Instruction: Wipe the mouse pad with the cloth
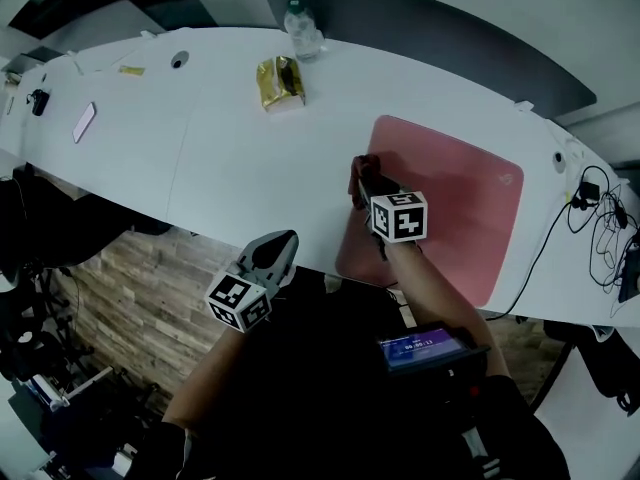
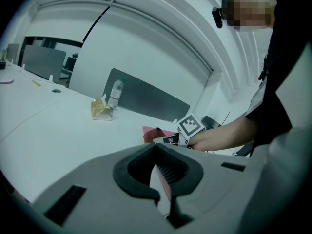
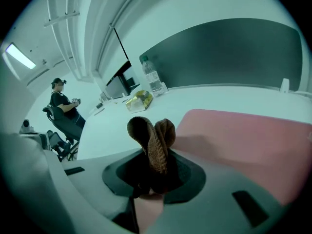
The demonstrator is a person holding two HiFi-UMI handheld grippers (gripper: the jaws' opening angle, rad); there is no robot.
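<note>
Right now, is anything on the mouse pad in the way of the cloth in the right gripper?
Nothing visible. The right gripper holds the cloth at the edge of the mouse pad, whose surface is bare. The gold packet and bottle stand off the pad.

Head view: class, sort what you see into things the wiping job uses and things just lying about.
In use: cloth, mouse pad, right gripper holding the cloth.
Lying about: water bottle, gold packet, pink phone, cables.
</note>
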